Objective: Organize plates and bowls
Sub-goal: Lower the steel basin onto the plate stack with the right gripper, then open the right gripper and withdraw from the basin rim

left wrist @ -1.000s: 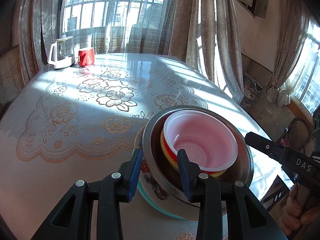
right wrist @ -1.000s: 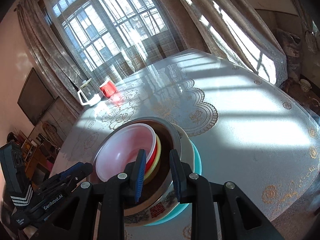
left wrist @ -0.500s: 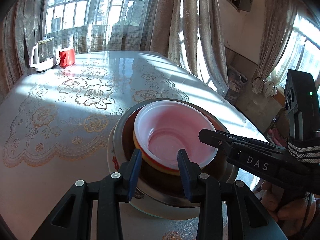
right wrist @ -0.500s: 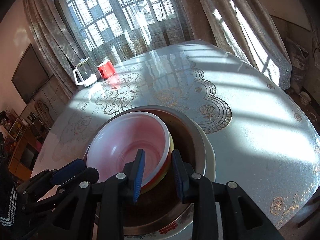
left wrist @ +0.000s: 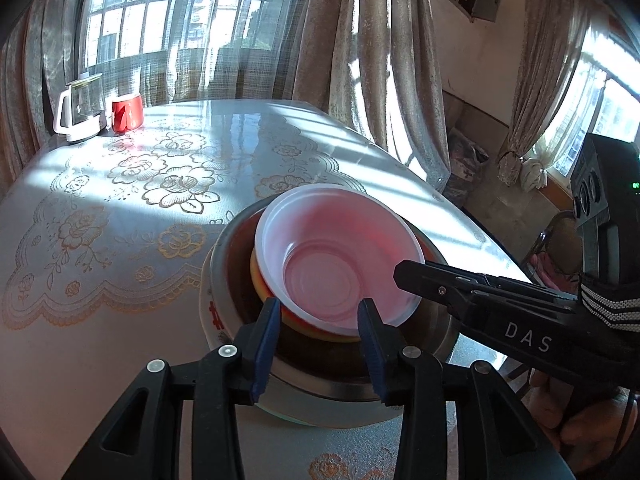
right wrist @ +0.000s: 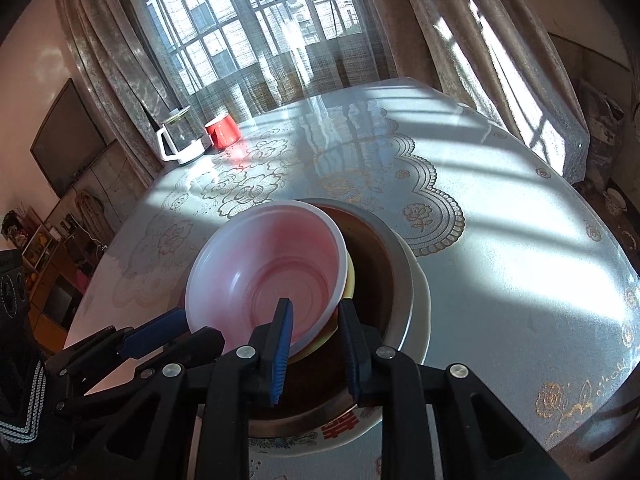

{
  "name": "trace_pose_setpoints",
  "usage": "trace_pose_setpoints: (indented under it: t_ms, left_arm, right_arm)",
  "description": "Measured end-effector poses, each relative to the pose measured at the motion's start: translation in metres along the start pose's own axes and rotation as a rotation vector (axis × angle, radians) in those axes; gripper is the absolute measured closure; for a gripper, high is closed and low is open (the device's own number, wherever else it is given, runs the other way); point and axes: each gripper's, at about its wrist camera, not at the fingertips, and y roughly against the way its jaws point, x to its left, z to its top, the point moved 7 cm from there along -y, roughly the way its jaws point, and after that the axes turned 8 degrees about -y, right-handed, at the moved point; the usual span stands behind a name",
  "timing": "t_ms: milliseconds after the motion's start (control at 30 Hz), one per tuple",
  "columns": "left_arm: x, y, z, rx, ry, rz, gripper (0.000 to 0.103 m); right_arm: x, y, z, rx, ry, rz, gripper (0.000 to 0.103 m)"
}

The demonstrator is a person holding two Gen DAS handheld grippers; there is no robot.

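Translucent pinkish-white plastic bowl, nested atop stacked dishes

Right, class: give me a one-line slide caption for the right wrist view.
Right gripper straddles the white bowl's rim atop nested dishes on a lace-patterned table.

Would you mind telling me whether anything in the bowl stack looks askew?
Yes: the translucent white bowl sits tilted and off-centre in the steel bowl, its rim between the right gripper's fingers, rather than nested flat.

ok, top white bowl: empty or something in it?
Empty. The white bowl shows its bare ringed bottom in both wrist views; it sits nested in the metal bowl.
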Motion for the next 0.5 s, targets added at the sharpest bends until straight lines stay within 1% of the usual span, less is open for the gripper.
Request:
trace_pose_setpoints:
  t_ms: [200, 300, 500]
  left_arm:
    - [-0.006, 0.005, 0.0, -0.007, -0.009, -0.008, 0.06]
    - [-0.007, 0.01, 0.001, -0.017, -0.011, -0.001, 0.057]
    - [-0.007, 0.019, 0.001, -0.032, -0.011, 0.014, 0.056]
  right_arm:
    - [0.001, 0.005, -0.001, -0.001, -0.016, 0.016, 0.08]
    - [0.0, 0.008, 0.0, -0.006, -0.031, 0.023, 0.08]
    - [-0.001, 0.01, -0.001, -0.009, -0.04, 0.018, 0.08]
